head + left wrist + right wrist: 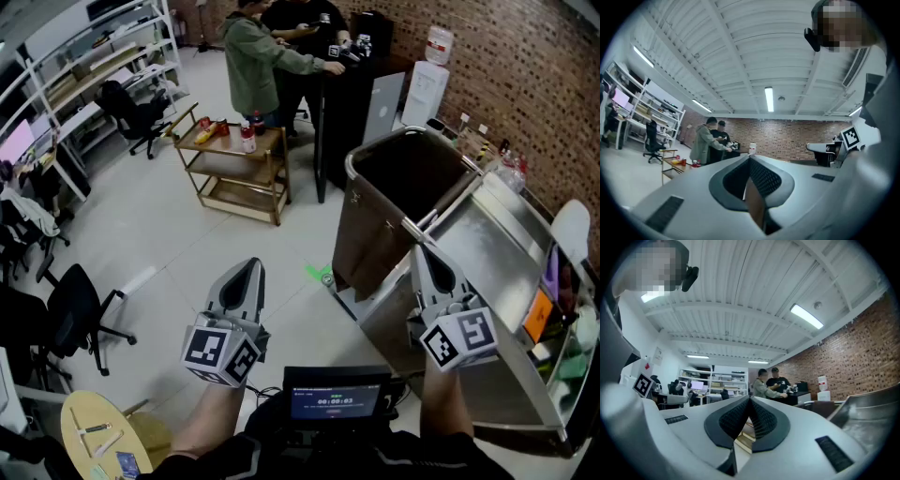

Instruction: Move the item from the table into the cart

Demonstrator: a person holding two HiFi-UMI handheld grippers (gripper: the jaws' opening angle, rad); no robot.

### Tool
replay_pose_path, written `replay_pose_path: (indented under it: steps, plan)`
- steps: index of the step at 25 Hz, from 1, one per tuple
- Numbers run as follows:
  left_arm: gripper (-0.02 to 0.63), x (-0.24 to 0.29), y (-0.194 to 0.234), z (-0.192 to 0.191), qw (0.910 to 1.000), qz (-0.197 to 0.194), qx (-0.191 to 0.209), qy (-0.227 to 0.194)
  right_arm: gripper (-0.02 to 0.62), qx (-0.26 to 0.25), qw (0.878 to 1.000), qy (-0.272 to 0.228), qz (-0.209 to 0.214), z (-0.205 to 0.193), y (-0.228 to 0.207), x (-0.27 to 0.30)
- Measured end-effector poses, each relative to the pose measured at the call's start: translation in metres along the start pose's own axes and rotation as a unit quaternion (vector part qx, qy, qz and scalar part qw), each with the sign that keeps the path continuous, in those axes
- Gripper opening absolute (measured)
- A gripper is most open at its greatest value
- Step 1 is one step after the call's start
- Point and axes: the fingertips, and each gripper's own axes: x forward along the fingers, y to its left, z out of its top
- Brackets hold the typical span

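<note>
I hold both grippers level in front of me, above the floor. In the head view my left gripper is shut with nothing in it; in the left gripper view its tips meet. My right gripper is shut and holds nothing, and it hovers at the near corner of the steel cart, a deep bin with a dark inside. In the right gripper view its tips touch, with the cart's steel wall at the right. I cannot tell which thing is the task's item.
A steel worktop adjoins the cart on the right. A wooden trolley with bottles stands ahead. Two people stand at a black counter. Office chairs and a round wooden table are at the left.
</note>
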Motion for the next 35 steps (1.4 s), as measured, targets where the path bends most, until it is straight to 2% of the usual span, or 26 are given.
replay_pose_path:
  steps: [4, 8, 11, 14, 16, 19, 23, 27, 30, 35]
  plan:
    - [0.0, -0.03, 0.126, 0.01, 0.9985, 0.054, 0.004, 0.005, 0.0, 0.006, 0.999, -0.003, 0.054, -0.02, 0.084, 0.104]
    - [0.0, -0.073, 0.231, 0.026, 0.9909, 0.134, 0.002, -0.002, 0.0, 0.016, 0.987, 0.009, 0.157, -0.039, 0.182, 0.205]
    - [0.0, -0.11, 0.298, 0.033, 0.9783, 0.207, -0.005, -0.011, 0.0, 0.012, 0.973, 0.013, 0.231, -0.051, 0.252, 0.272]
    - [0.0, -0.142, 0.36, 0.046, 0.959, 0.283, 0.0, -0.018, 0.0, 0.017, 0.953, 0.011, 0.303, -0.06, 0.317, 0.34]
    - [0.0, -0.164, 0.389, 0.057, 0.9418, 0.335, 0.005, -0.026, 0.0, 0.028, 0.93, 0.014, 0.366, -0.064, 0.364, 0.377]
    - [0.0, -0.207, 0.421, 0.067, 0.9112, 0.41, 0.017, -0.032, 0.0, 0.042, 0.892, 0.012, 0.451, -0.069, 0.437, 0.418]
    - [0.0, -0.295, 0.469, 0.073, 0.8629, 0.503, 0.012, -0.047, 0.0, 0.054, 0.842, 0.024, 0.536, -0.087, 0.56, 0.445]
    - [0.0, -0.417, 0.507, 0.068, 0.8175, 0.571, -0.009, -0.071, 0.0, 0.045, 0.786, 0.035, 0.615, -0.107, 0.712, 0.43]
    - [0.0, -0.516, 0.526, 0.064, 0.7889, 0.607, -0.023, -0.091, 0.0, 0.039, 0.752, 0.049, 0.657, -0.125, 0.825, 0.402]
    - [0.0, -0.667, 0.547, 0.057, 0.7321, 0.673, -0.027, -0.104, 0.0, 0.029, 0.69, 0.065, 0.72, -0.149, 0.996, 0.346]
